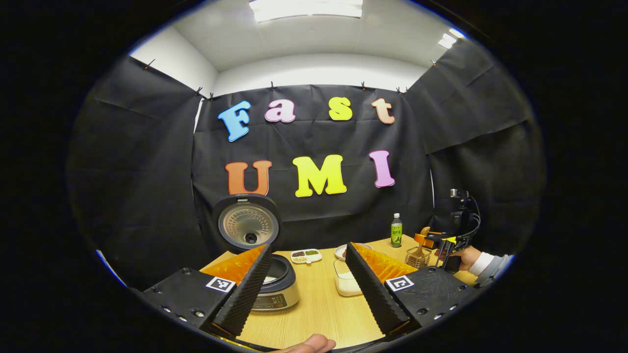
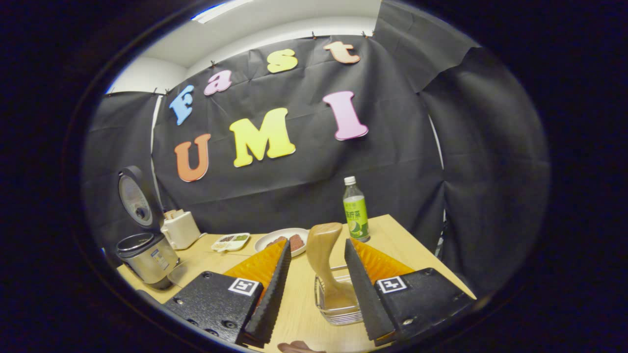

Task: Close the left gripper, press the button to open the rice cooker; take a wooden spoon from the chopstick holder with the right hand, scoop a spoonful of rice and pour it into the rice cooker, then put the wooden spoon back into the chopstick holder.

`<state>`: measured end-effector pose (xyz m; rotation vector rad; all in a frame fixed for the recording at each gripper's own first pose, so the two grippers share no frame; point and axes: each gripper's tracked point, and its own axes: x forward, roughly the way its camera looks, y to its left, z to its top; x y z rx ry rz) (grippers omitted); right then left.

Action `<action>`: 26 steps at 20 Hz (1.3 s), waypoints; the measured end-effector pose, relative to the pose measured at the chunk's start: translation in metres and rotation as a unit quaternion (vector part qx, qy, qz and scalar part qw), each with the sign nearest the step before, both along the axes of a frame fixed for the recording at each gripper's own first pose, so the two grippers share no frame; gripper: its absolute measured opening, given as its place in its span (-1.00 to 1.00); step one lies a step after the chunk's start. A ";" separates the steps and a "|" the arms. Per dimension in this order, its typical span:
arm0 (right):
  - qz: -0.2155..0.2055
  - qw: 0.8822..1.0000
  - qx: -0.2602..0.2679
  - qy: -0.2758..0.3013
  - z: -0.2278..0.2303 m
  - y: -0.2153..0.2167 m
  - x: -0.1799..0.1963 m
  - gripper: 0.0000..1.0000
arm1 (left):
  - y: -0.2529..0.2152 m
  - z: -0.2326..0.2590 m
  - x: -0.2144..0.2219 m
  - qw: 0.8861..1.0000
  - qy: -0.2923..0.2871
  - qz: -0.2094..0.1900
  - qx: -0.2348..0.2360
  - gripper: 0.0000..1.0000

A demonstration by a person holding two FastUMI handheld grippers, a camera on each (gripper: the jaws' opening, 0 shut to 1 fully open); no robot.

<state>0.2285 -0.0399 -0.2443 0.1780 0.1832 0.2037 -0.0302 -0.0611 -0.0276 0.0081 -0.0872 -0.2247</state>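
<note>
Right gripper view showed the right gripper (image 2: 316,274) with jaws wide apart, the wooden spoon (image 2: 326,255) standing upright between them in the holder (image 2: 338,306), neither finger clearly touching it. Left gripper view showed the left gripper (image 1: 308,279) also spread wide, holding nothing, above the table (image 1: 319,304). The rice cooker (image 1: 274,287) stood with its lid (image 1: 248,223) raised.

Rice cooker (image 1: 274,287) mouth unobstructed (lid (image 1: 248,223) upright) — bare table (image 1: 319,304) alongside.
</note>
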 end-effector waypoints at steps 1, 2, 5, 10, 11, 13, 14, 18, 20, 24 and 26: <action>-0.012 1.000 -0.009 0.008 -0.006 -0.005 0.007 0.37 | 0.001 0.000 0.001 1.000 -0.004 0.001 0.005 0.92; -0.015 1.000 -0.012 0.017 -0.012 -0.006 0.011 0.34 | 0.002 0.000 0.000 1.000 -0.005 0.001 0.006 0.92; -0.016 0.998 -0.013 0.052 -0.033 0.000 0.014 0.08 | -0.003 -0.006 0.001 1.000 0.002 -0.005 -0.002 0.92; -0.032 0.997 -0.029 0.069 -0.042 -0.008 0.017 -0.40 | -0.005 -0.016 0.001 1.000 0.007 -0.016 0.001 0.92; -0.041 0.996 -0.035 0.067 -0.043 -0.011 0.019 -0.48 | -0.003 -0.018 0.002 1.000 0.007 -0.016 0.001 0.92; -0.061 0.995 -0.049 0.068 -0.043 -0.019 0.018 -0.63 | 0.002 -0.024 0.003 1.000 0.011 -0.012 -0.003 0.92; -0.056 0.995 -0.050 0.069 -0.041 -0.017 0.017 -0.67 | 0.003 -0.024 0.004 1.000 0.013 -0.011 -0.006 0.92; -0.058 0.995 -0.062 0.047 -0.018 -0.015 0.011 -0.71 | 0.006 -0.025 0.004 1.000 0.013 -0.013 -0.020 0.92; -0.064 0.995 -0.068 0.035 -0.001 -0.017 0.009 -0.73 | 0.007 -0.028 0.003 1.000 0.014 -0.015 -0.024 0.92; -0.073 0.994 -0.077 0.020 0.026 -0.012 0.004 -0.74 | 0.014 -0.030 0.001 1.000 0.011 -0.005 -0.019 0.92; -0.080 0.993 -0.089 0.017 0.039 -0.007 0.001 -0.74 | 0.022 -0.029 0.000 1.000 0.006 0.008 -0.015 0.92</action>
